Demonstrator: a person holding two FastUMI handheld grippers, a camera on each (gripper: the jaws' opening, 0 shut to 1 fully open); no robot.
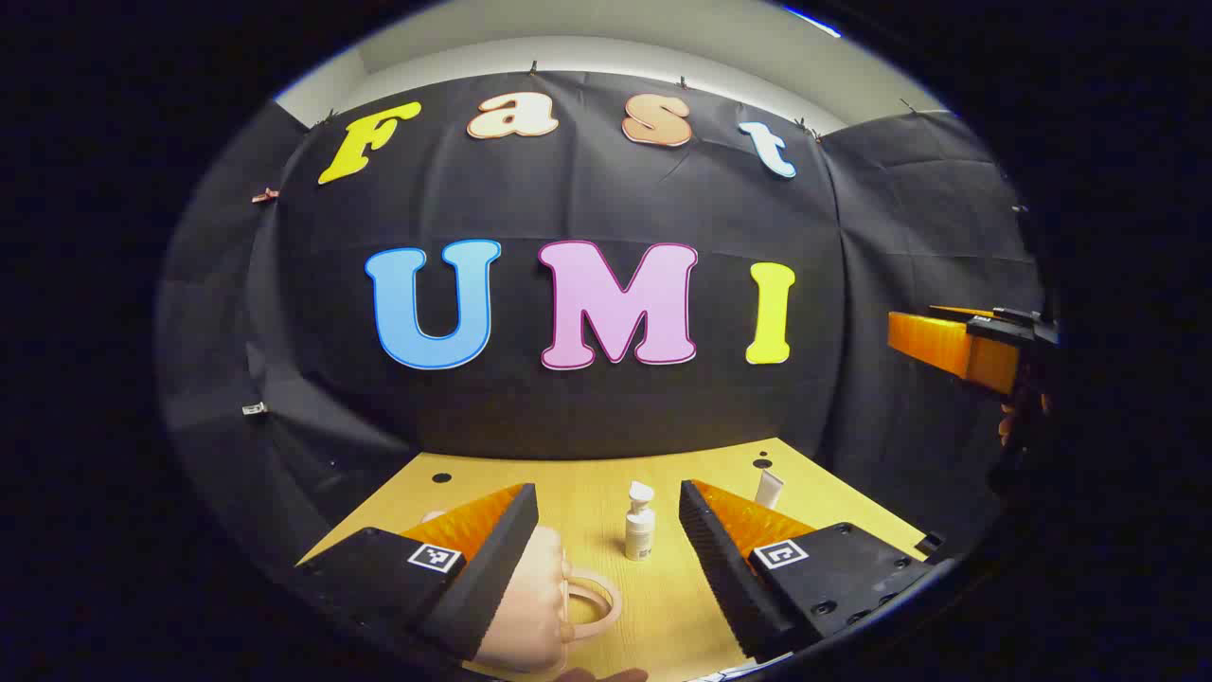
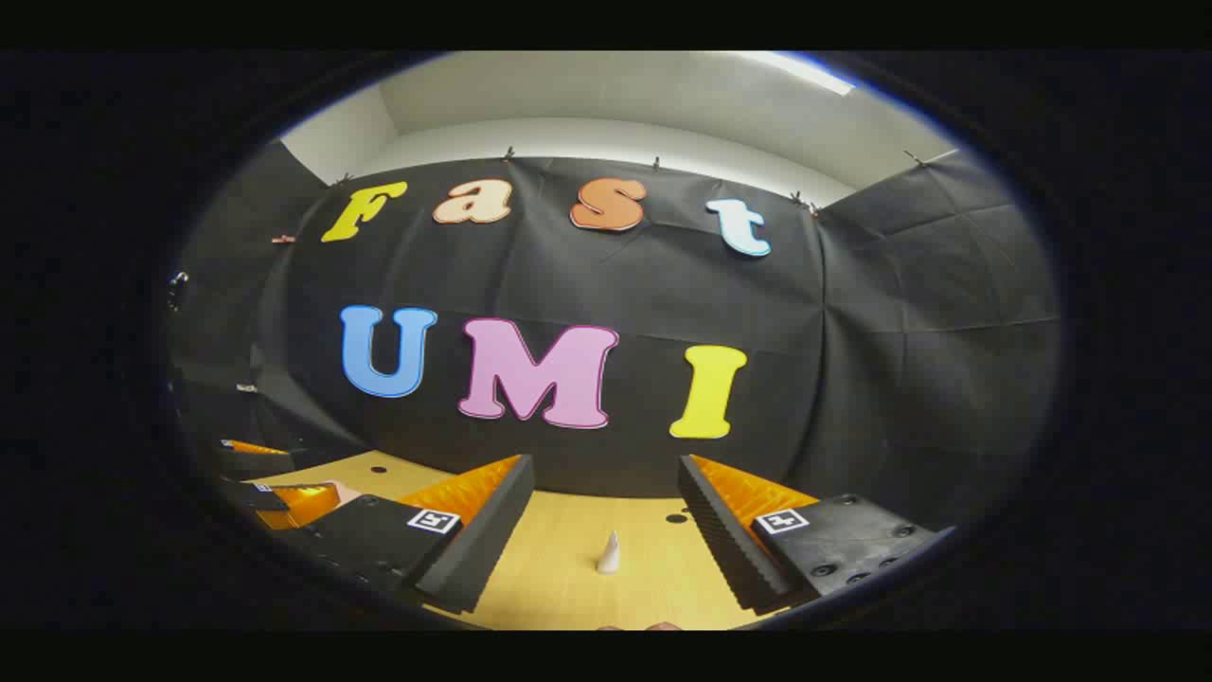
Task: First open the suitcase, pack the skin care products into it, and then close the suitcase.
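In the left gripper view my left gripper (image 1: 608,502) is open above the wooden table (image 1: 682,616). A small white bottle (image 1: 640,526) stands upright between and beyond its fingers. A pale pink suitcase (image 1: 530,606) with a loop handle lies low, partly hidden behind the left finger. A white tube (image 1: 769,488) stands further back on the right. The right gripper (image 1: 956,346) shows at the far right edge, held high. In the right gripper view my right gripper (image 2: 606,474) is open, with the white tube (image 2: 608,554) standing on the table beyond its fingers. The left gripper (image 2: 275,493) shows at the left edge.
The table (image 2: 568,587) ends at the black cloth wall close behind the products. Small dark holes (image 1: 441,477) mark the tabletop near its back edge. Bare wood lies between the bottle and the tube.
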